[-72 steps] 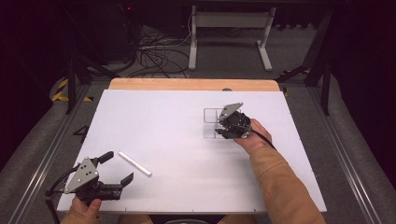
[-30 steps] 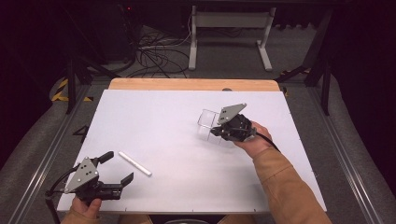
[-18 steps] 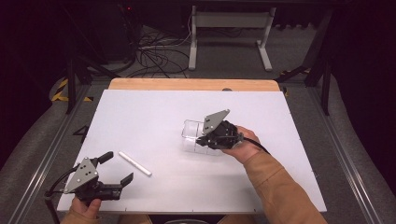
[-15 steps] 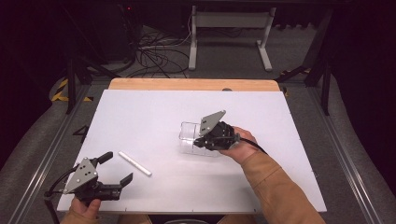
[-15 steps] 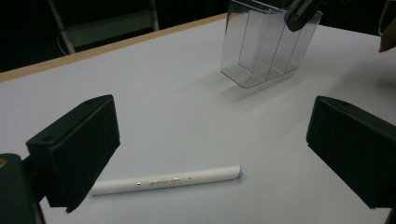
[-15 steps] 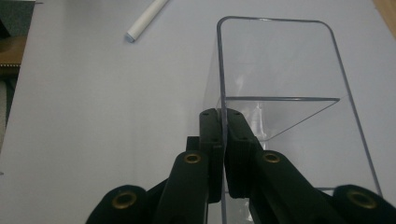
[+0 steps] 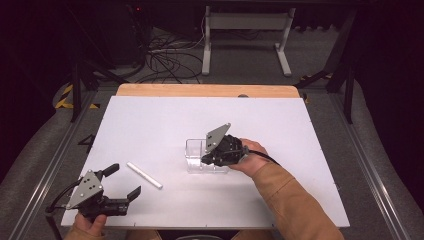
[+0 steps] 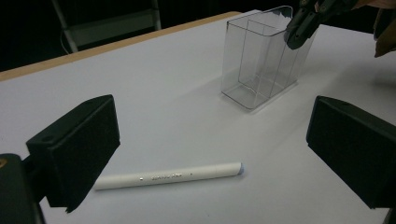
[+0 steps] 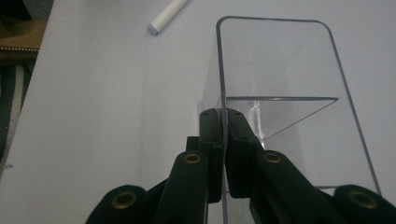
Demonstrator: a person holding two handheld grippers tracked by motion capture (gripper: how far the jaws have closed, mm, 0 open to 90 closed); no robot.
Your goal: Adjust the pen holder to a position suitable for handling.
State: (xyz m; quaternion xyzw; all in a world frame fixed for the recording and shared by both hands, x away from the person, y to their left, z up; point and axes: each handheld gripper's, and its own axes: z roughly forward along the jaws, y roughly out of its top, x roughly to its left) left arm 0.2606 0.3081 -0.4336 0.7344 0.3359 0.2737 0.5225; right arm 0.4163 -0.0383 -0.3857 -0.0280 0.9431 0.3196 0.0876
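Note:
A clear plastic box (image 7: 199,155) with an inner divider stands on the white table, near its middle. My right gripper (image 7: 211,159) is shut on the box's thin side wall (image 9: 222,93), one jaw inside and one outside. A white pen (image 7: 144,175) lies flat to the left of the box, its capped tip (image 9: 154,28) toward it. My left gripper (image 7: 122,182) rests near the table's front left corner, open, with nothing between its pads. In the left gripper view the pen (image 8: 168,176) lies just ahead of the jaws and the box (image 8: 261,56) stands farther off.
The white tabletop (image 7: 150,120) has a wooden strip (image 7: 200,90) along its far edge. Beyond it stand a metal frame (image 7: 245,35) and loose cables (image 7: 165,55) on the floor. A metal rail (image 7: 45,170) runs along the table's left side.
My right gripper has carried the clear box from the back right of the table toward the middle, closer to the pen. The left gripper has stayed where it was.

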